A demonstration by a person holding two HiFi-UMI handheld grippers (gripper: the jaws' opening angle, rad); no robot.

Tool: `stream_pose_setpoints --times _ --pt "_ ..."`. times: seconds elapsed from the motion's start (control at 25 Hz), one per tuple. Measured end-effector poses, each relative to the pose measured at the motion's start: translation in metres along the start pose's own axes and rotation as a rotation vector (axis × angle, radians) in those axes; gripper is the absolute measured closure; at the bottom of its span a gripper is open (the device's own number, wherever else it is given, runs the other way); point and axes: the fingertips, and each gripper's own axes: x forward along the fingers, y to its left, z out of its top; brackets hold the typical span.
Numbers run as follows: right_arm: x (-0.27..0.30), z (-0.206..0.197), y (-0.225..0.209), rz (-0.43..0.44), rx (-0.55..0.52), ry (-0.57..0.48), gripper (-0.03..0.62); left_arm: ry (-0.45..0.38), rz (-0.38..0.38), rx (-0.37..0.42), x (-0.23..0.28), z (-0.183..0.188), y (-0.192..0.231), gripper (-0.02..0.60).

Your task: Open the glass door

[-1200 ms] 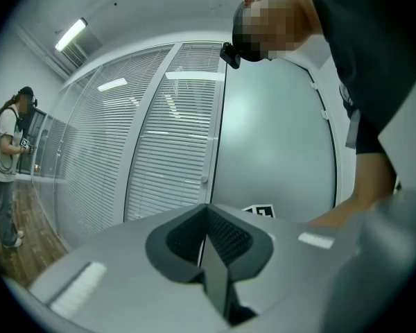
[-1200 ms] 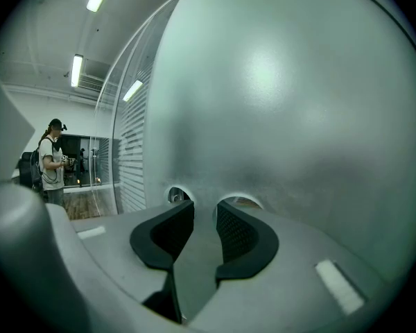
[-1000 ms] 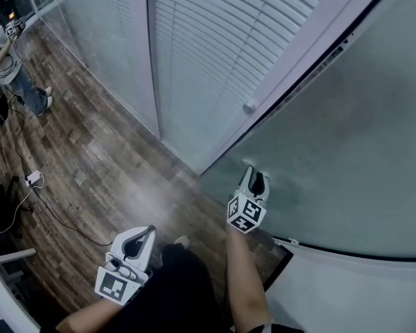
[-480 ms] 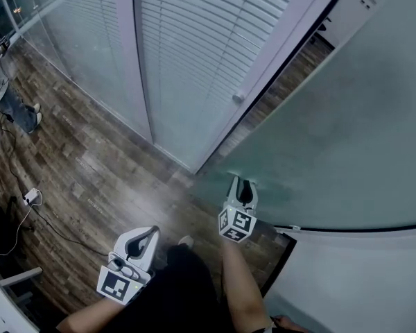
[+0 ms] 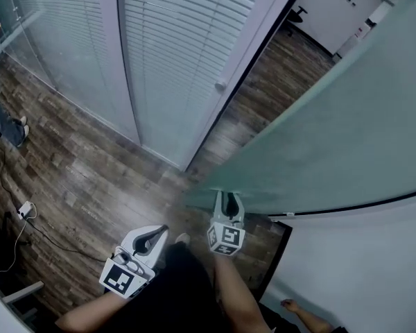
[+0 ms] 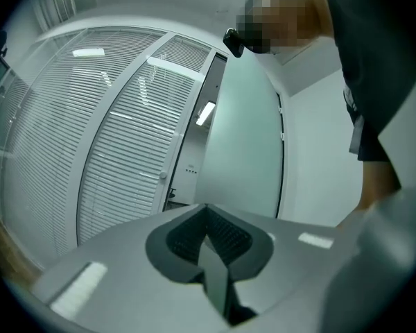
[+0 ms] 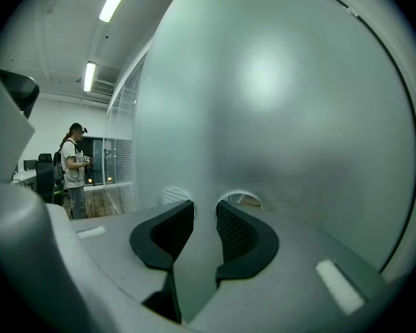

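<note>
The frosted glass door [image 5: 333, 130] stands swung partly open, with dark wood floor showing through the doorway [image 5: 277, 68] behind it. My right gripper [image 5: 228, 201] is shut on the door's free edge low down. In the right gripper view the pane [image 7: 277, 103] fills the picture and its edge runs between the two pads [image 7: 237, 233]. My left gripper [image 5: 157, 232] hangs at the lower left, away from the door, jaws shut and empty. In the left gripper view its gripper [image 6: 208, 229] points level toward the door [image 6: 244, 151] and the open gap.
A glass partition with white blinds [image 5: 173, 40] and a pale frame post with a round knob [image 5: 221, 86] stand left of the doorway. A white wall [image 5: 353, 269] is at the right. A cable and plug [image 5: 24, 209] lie on the floor. A person [image 7: 73, 168] stands far off.
The door has swung further open, and the gap behind it has widened. My right gripper has come down-left in the head view with the door edge. The left gripper has shifted slightly right.
</note>
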Motion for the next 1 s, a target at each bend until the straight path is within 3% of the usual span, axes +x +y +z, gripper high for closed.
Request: stream_pose_setpoints --times 0.68,0.76,0.92,1.0 --pt "-0.122 -0.048 0.022 -0.05 0.019 0.005 0.488 0.014 -0.288 0.023 0.008 -0.019 -0.058 0.578" --pt "-0.132 -0.051 0.023 -0.063 0.019 -0.002 0.487 0.056 -0.348 0.017 0.008 -0.028 -0.067 0.483" --pt "-0.145 -0.062 0.025 -0.049 0.021 0.007 0.487 0.124 -0.445 0.027 0.009 -0.051 -0.087 0.41" --pt "-0.152 -0.07 0.023 -0.033 0.012 0.019 0.485 0.129 -0.469 0.047 0.011 -0.06 -0.099 0.406"
